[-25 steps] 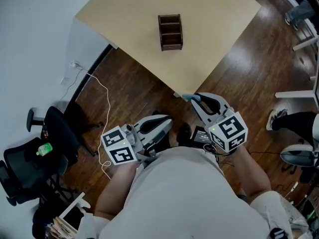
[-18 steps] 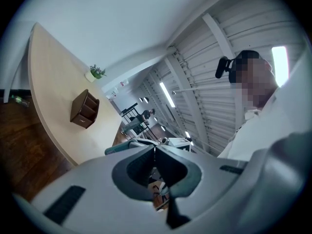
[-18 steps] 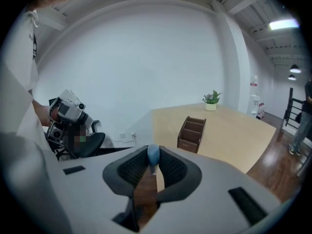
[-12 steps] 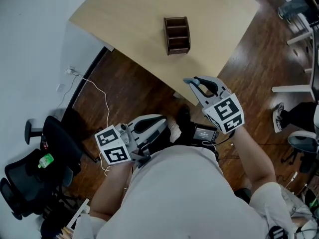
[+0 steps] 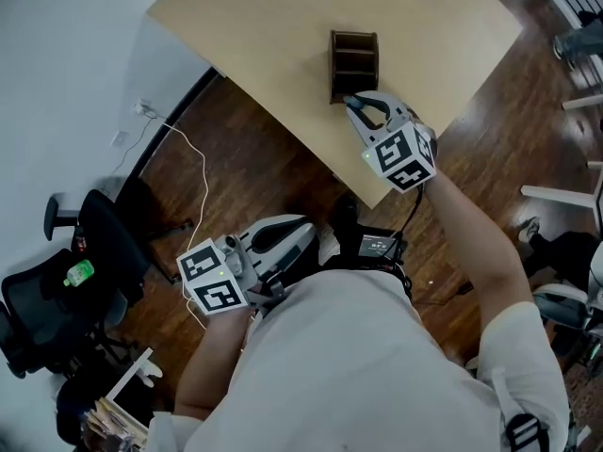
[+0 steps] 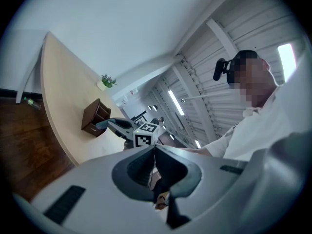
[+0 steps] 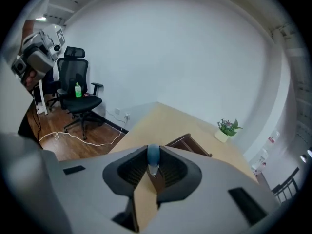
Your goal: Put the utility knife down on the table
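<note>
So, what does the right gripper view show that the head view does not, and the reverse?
Only the right gripper view: the plant at the table's far end, and a close look at the blue knife clamped between the jaws.
Only the head view: the cube on the right gripper and the person's right arm.
Both: the table, the box, the chair with a green bottle, and the white cable.
</note>
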Tool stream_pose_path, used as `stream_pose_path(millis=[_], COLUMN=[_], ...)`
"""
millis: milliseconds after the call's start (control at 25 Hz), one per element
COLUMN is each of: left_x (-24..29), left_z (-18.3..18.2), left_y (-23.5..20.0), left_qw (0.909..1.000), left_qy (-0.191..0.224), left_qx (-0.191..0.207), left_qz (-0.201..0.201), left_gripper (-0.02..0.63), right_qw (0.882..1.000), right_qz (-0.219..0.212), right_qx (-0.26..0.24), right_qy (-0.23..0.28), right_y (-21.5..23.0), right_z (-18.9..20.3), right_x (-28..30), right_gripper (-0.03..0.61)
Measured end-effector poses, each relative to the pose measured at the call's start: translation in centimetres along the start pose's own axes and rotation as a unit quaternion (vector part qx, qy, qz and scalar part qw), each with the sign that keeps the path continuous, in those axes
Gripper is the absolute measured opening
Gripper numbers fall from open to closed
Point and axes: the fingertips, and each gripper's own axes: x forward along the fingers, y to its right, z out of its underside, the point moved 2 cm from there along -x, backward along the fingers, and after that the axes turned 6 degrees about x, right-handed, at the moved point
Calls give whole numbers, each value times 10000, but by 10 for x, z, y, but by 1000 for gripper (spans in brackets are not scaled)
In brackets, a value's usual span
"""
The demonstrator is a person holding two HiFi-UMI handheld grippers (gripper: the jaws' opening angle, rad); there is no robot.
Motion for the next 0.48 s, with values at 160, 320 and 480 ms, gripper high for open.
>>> stream_pose_path(millis=[160,320,480], left_x=[-5,-5,1], left_z=[1,2,-2], left_y=[-6,-9,-14], left_qw=[9995,9985,9982], left_qy=[191,291,322], left_qx=[-78,-139,-167], left_qz=[-254,-432,-473], left_gripper=[3,3,3], right_qw=[9991,9973,9954], right_qz=[-56,-76,-41], right_qx=[-415,-724,-877], right_qy=[-23,-129,-384], right_y=[8,13,16], right_z=[-2,2,19], right_x=[21,46,66], right_gripper=[69,69,69])
